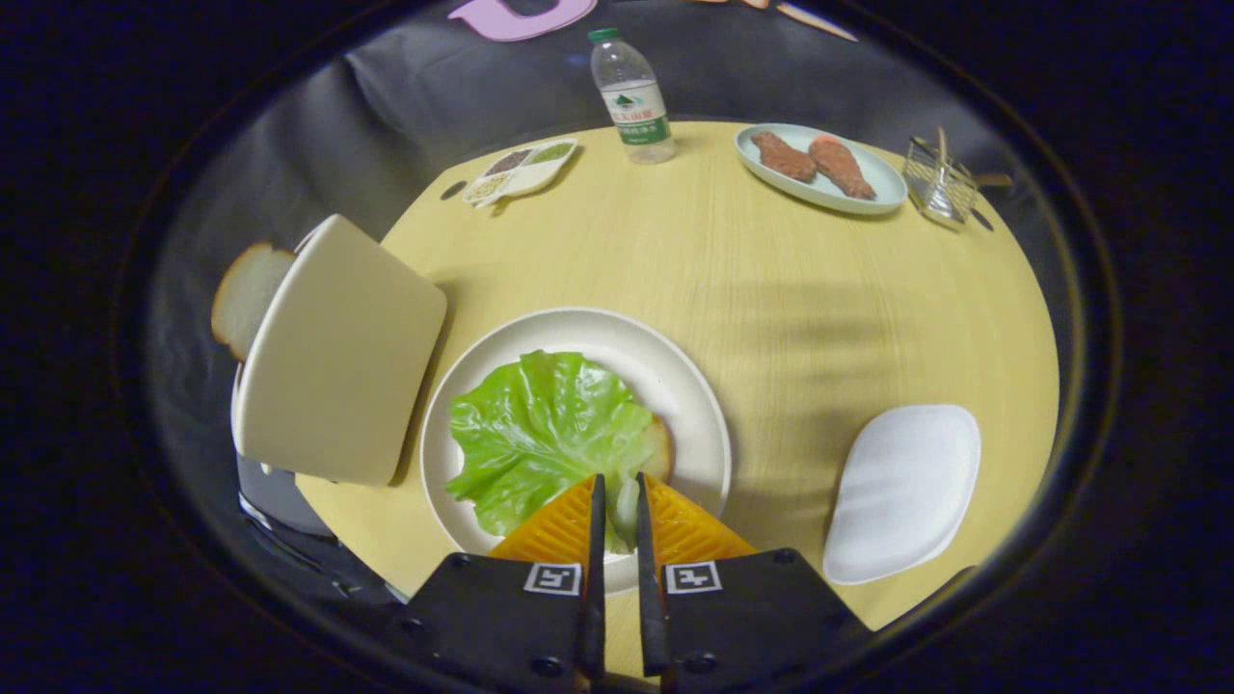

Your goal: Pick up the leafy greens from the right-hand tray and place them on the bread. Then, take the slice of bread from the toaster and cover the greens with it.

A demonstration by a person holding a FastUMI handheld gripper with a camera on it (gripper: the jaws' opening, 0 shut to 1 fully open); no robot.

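the gripper (617,487) hangs over the near edge of a round cream plate (675,371), its two fingers drawn close together with only a thin slot between them. in that slot sits the pale near edge of the lettuce leaf (540,429), so the fingers appear to pinch the leaf's rim, though whether both press firmly on it i cannot tell for sure.

the leaf itself lies spread across the plate, covering most of a slice of bread (659,448) whose browned crust peeks out just at the leaf's right side, touching the fingers' far end.

left of the plate stands a cream toaster (337,357), tilted in the fisheye view, with a slice of bread (243,294) sticking out of its top on the far-left side. right of the plate, well apart from it, lies a white tray (901,492) on the near right part of the round yellow wooden table (771,289).

at the table's far side stand a clear water bottle (631,96) with a green cap, a small divided dish of seasonings (521,172) to its left, a pale green oval plate (819,169) bearing two brown pieces of meat (815,162), and beside that a small wire holder (940,183) with sticks in it.
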